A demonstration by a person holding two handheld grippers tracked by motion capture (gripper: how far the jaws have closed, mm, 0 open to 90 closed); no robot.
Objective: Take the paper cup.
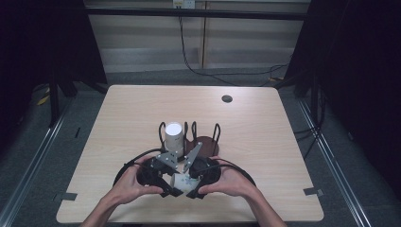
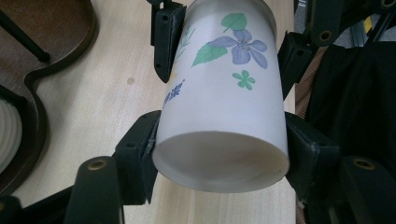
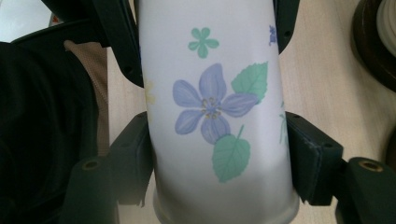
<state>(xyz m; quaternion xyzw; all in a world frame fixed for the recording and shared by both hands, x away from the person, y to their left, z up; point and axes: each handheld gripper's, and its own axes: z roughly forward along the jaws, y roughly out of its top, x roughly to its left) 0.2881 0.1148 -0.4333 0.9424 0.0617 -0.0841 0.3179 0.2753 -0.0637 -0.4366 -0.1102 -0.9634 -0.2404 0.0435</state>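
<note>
From above, my left gripper (image 1: 166, 188) and right gripper (image 1: 195, 190) meet near the table's (image 1: 265, 142) front edge, a frosted flowered cup (image 1: 182, 180) lying between them. Just behind stands one dark wooden cup rack (image 1: 204, 142) with black wire loops, one white cup (image 1: 173, 137) in it.

Along my left gripper (image 2: 219, 140), both jaws press the cup's (image 2: 224, 107) sides near one end; the other gripper's jaws grip farther along it.

Along my right gripper (image 3: 219, 149), both jaws clamp the cup (image 3: 215, 116); the rack's edge (image 3: 369, 42) sits beside.
</note>
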